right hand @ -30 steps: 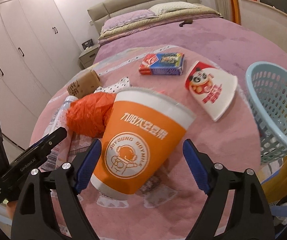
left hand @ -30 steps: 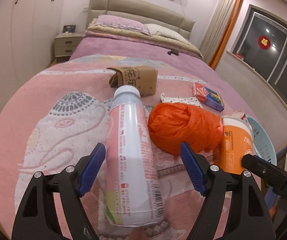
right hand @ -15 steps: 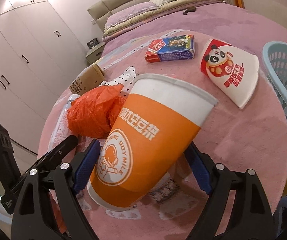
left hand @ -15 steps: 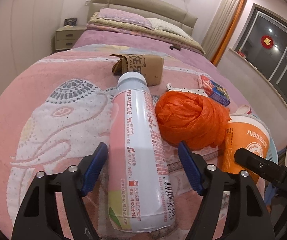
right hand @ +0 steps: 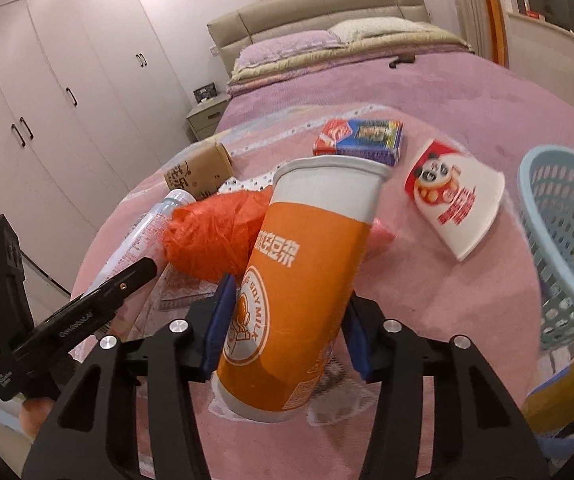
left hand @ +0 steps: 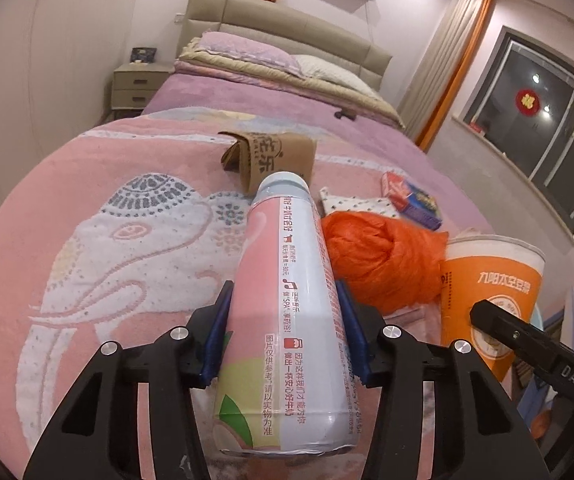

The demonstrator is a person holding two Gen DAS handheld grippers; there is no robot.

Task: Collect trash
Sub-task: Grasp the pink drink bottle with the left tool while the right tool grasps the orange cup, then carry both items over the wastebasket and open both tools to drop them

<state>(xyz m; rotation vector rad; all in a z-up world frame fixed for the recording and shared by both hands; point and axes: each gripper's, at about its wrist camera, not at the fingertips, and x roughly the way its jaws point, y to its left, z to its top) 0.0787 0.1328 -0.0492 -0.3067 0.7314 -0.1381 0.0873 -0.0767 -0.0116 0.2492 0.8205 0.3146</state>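
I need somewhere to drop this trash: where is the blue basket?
In the right wrist view, the blue basket sits at the far right edge, just right of the panda paper cup.

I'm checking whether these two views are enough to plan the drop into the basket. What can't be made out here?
- Blue basket: right wrist view, cut off by the right edge; its inside and contents are unseen. Barely visible in the left wrist view, behind the orange cup.
- Pink bottle: base cut off by the frame's bottom, left wrist view.
- Cup's inside: hidden in both views.
- Polka-dot scrap: mostly hidden behind the orange bag.
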